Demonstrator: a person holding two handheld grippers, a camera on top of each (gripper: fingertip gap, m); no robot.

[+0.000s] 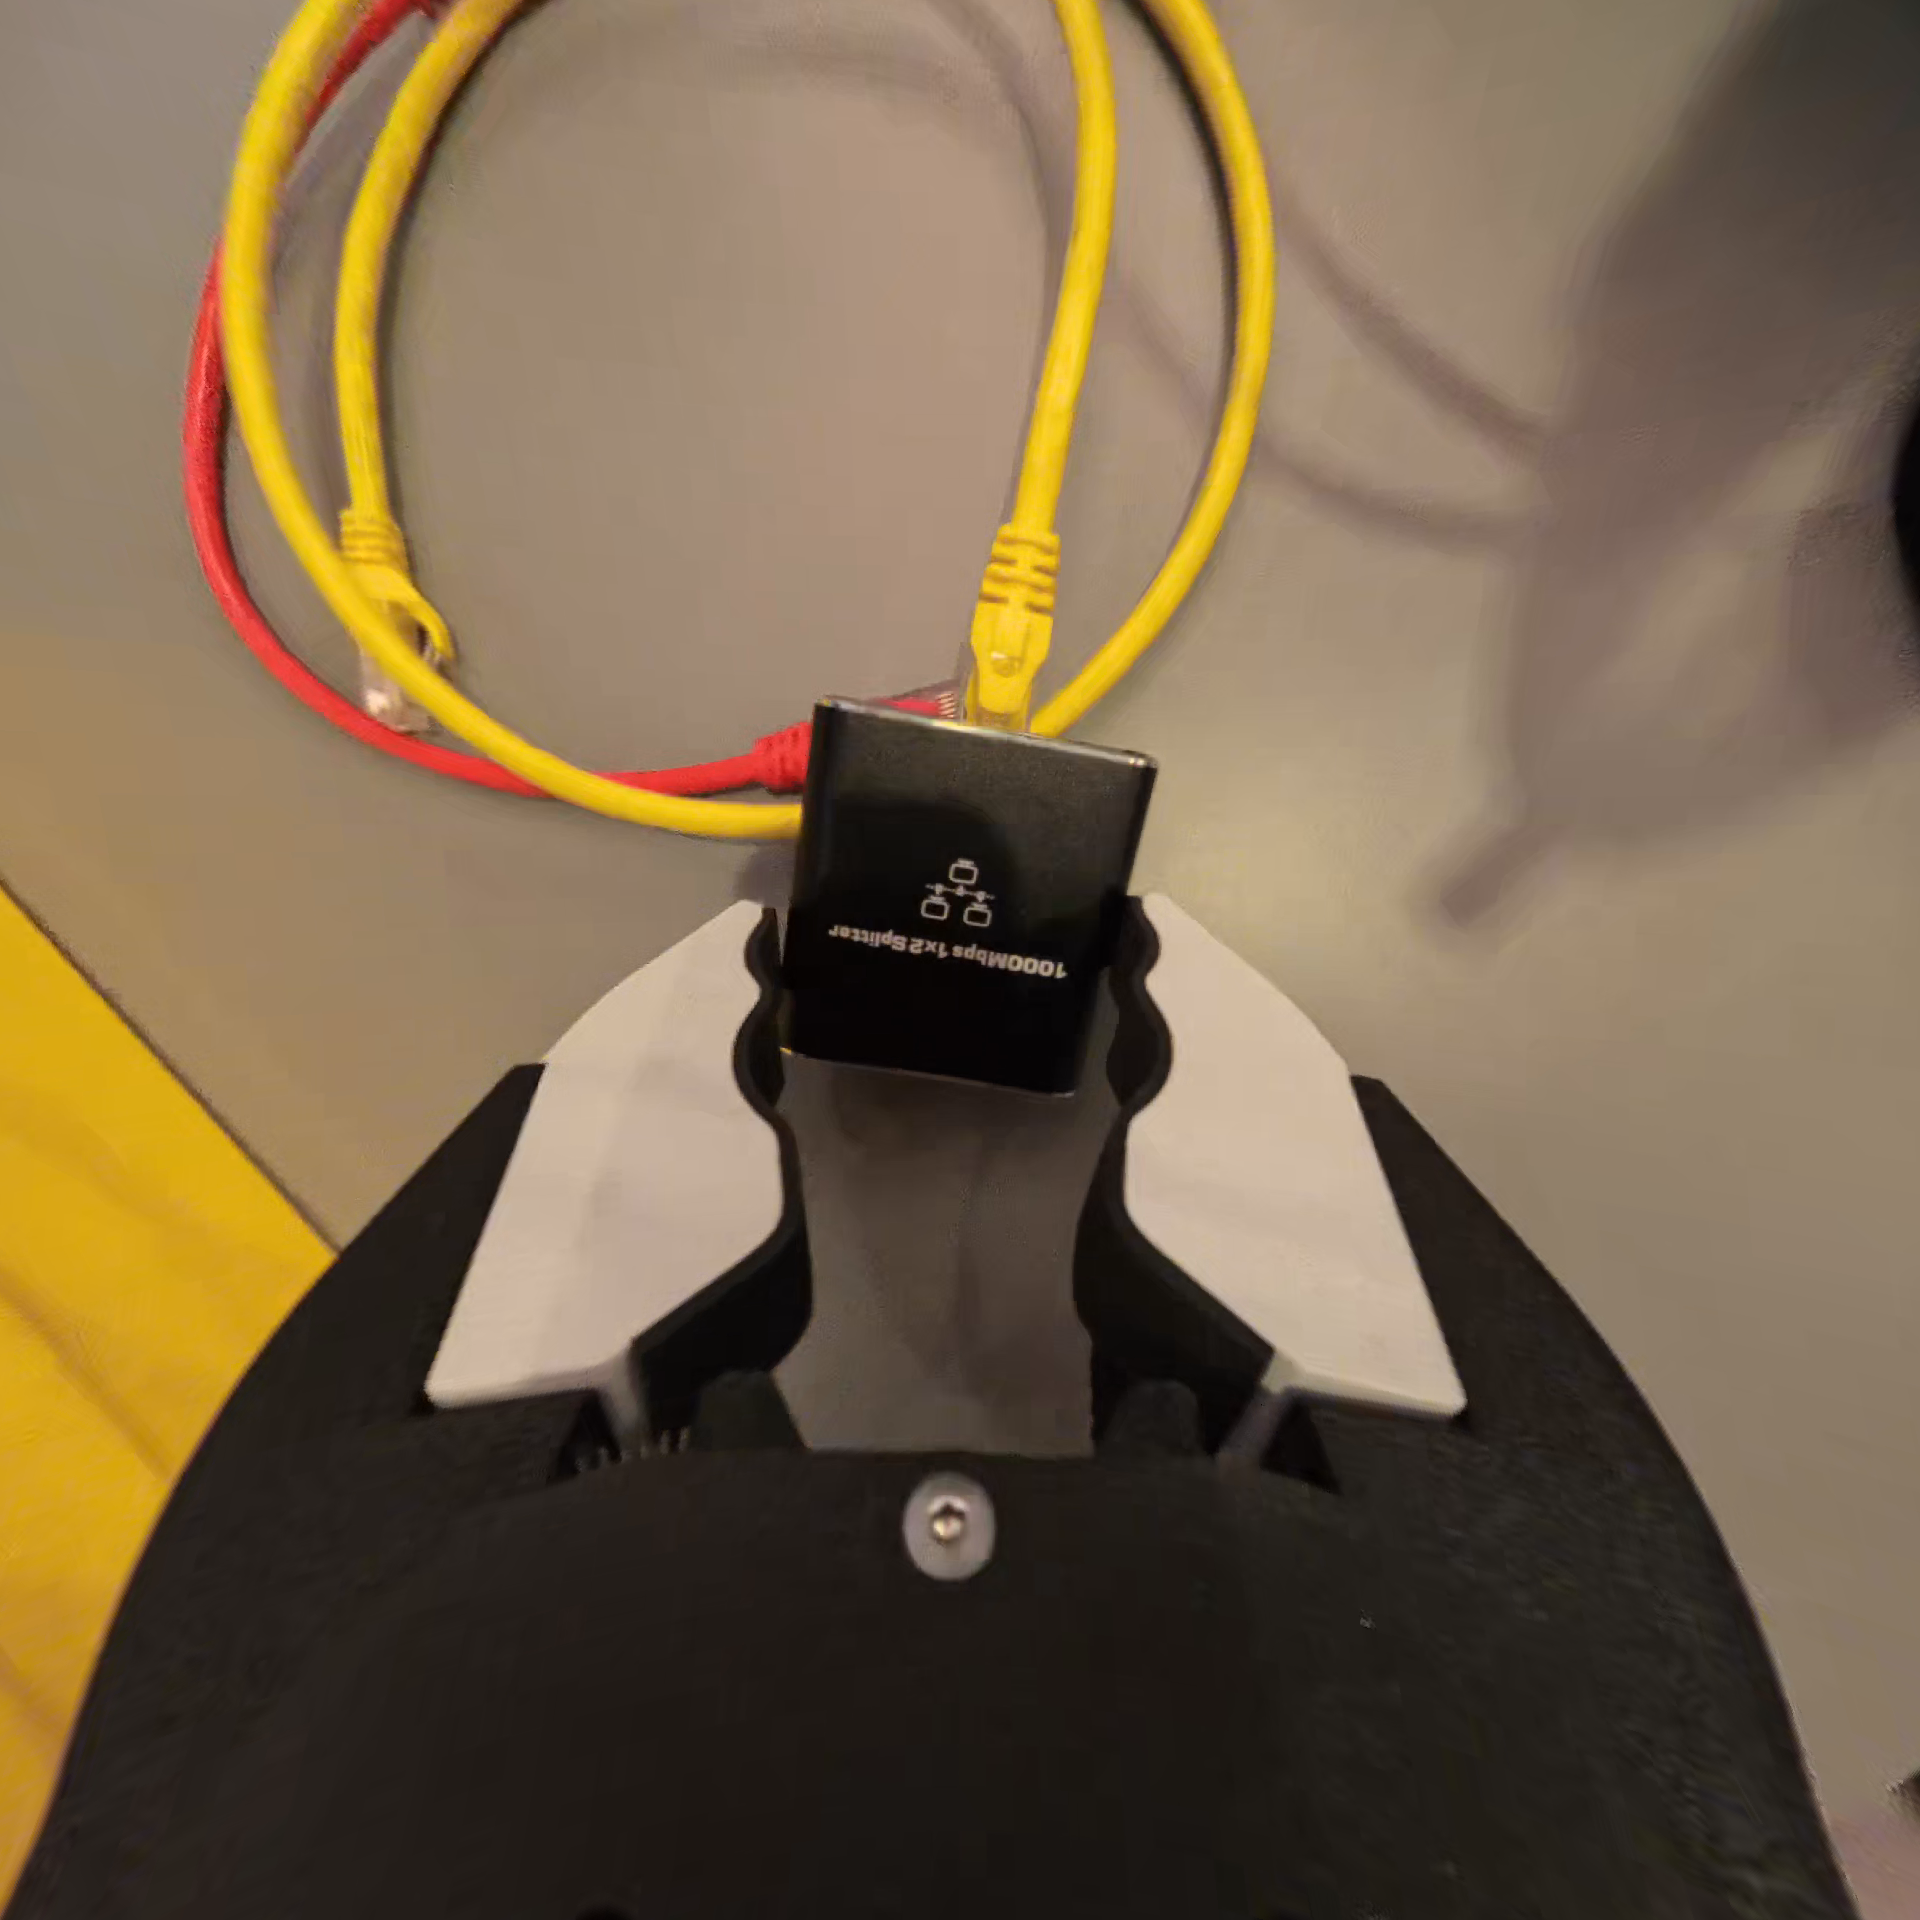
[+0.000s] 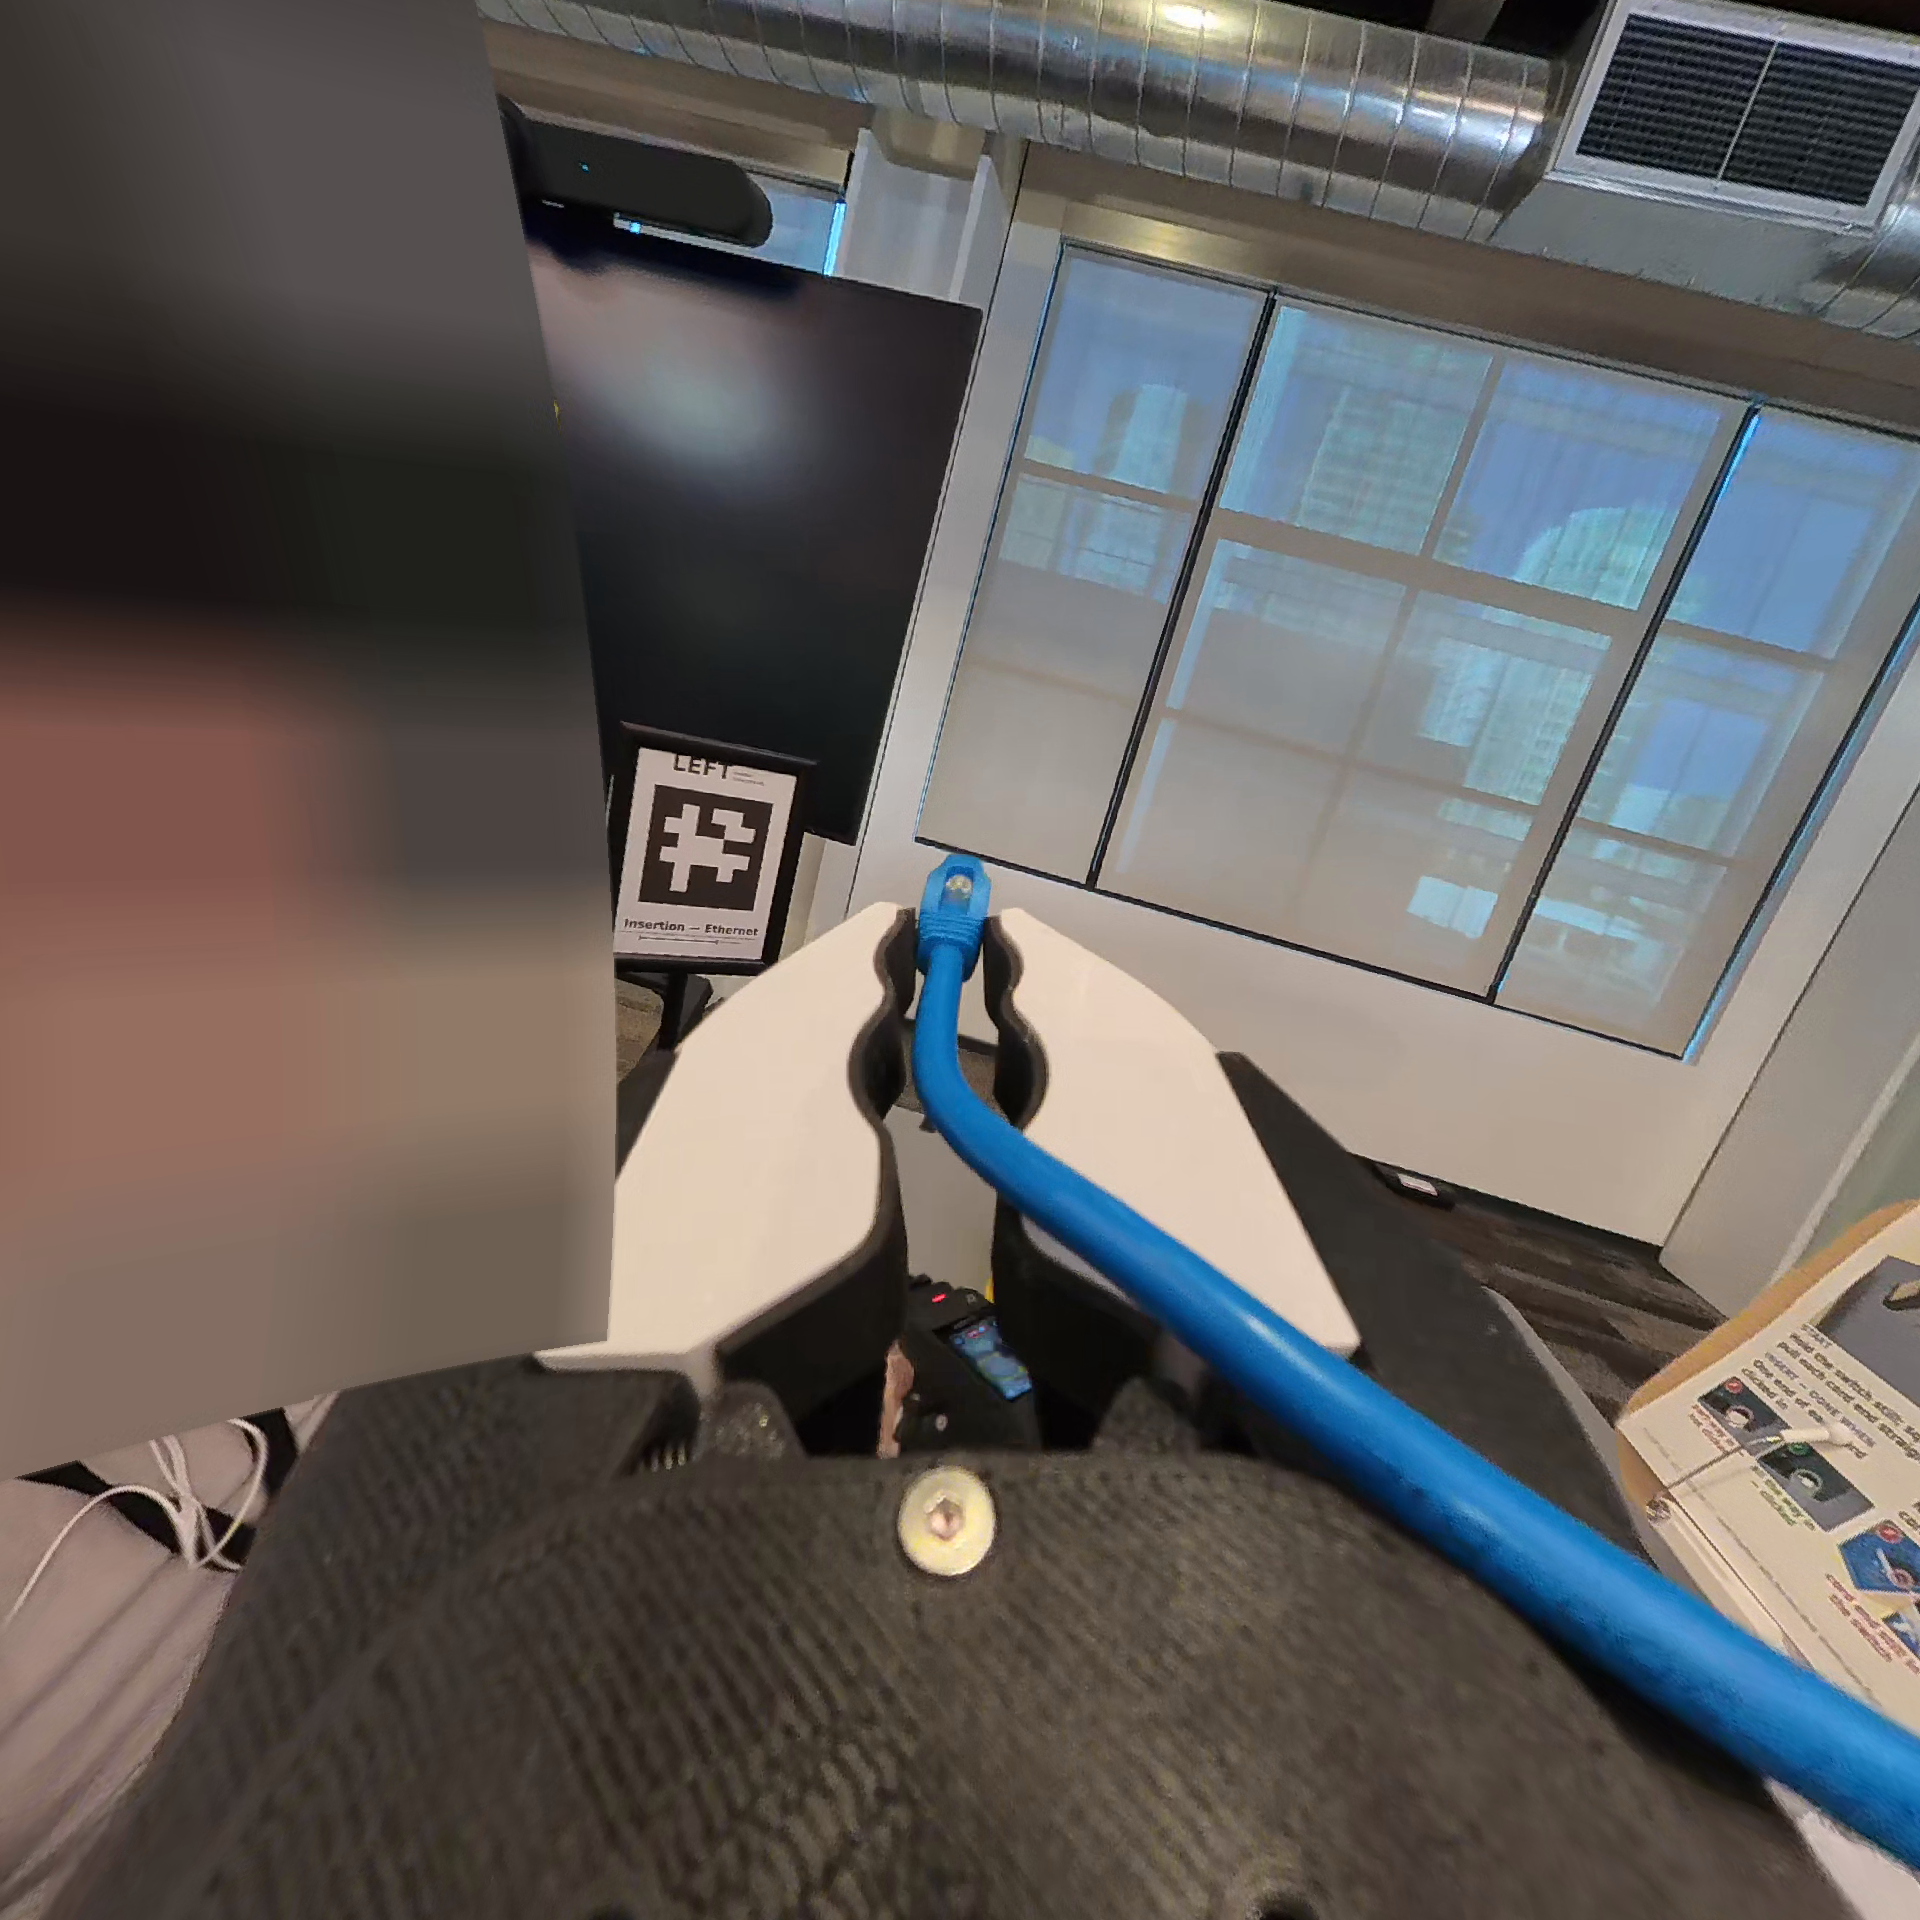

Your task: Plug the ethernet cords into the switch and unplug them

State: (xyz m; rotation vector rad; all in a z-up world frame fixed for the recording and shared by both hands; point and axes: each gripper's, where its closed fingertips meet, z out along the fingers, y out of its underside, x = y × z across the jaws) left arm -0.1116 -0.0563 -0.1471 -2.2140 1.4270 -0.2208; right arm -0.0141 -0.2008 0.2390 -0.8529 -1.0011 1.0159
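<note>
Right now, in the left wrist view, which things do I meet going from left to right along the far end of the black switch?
Red cord → loose yellow plug → black switch held by the left gripper, with a yellow plug at its far end.

Behind the black switch (image 1: 961, 904), the ends of the red cord (image 1: 717, 774) and one yellow cord (image 1: 1013, 623) are hidden, so whether they sit in ports cannot be told, while the yellow loops run off the top edge and the blue cord (image 2: 1351, 1382) leaves its view's lower right.
</note>
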